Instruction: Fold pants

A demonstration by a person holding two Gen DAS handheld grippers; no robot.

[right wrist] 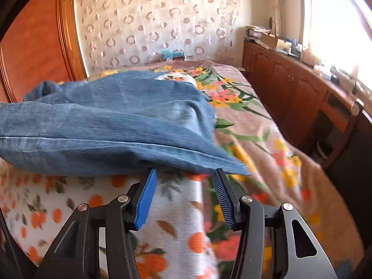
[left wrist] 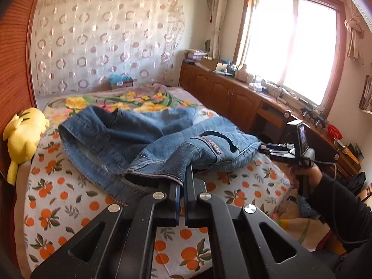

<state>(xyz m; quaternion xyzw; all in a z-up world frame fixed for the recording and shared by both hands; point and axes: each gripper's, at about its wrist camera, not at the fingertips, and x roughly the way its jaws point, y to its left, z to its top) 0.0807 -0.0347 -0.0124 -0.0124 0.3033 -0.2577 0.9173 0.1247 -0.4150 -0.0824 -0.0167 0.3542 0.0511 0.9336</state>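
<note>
Black gripper linkage fills the bottom of both wrist views. Beyond it, a bed (left wrist: 69, 209) under an orange-print sheet, a floral blanket (right wrist: 267, 139) across the far half and down the window-side edge. Crumpled across the middle of the bed, toward the near edge: blue denim pants (left wrist: 111, 139), partly doubled over, one leg pulled up off the sheet. Propped at the headboard-side edge, a yellow plush toy (left wrist: 23, 134).

Left gripper (left wrist: 183, 181) clamped shut on a hemmed leg cuff (left wrist: 153, 174), raised clear of the sheet. Right gripper (right wrist: 183, 176) with jaws standing about half apart, blue pads (right wrist: 146, 197) bare, tips tucked just under the pants' nearest folded edge; no cloth pinched between them. Held by a dark-sleeved hand (left wrist: 309, 174) near the window-side edge of the bed.

Handling, as a judgement: denim soft yet heavy for cloth, drapes and drags, not slippery, nothing fragile. Best holds at thick stitched parts: cuff, side seam, waistband.

Long axis hard to read in this heap; roughly crosswise on the bed, headboard side to window side, held cuff toward the near edge. Waistband end not identifiable for certain.
</note>
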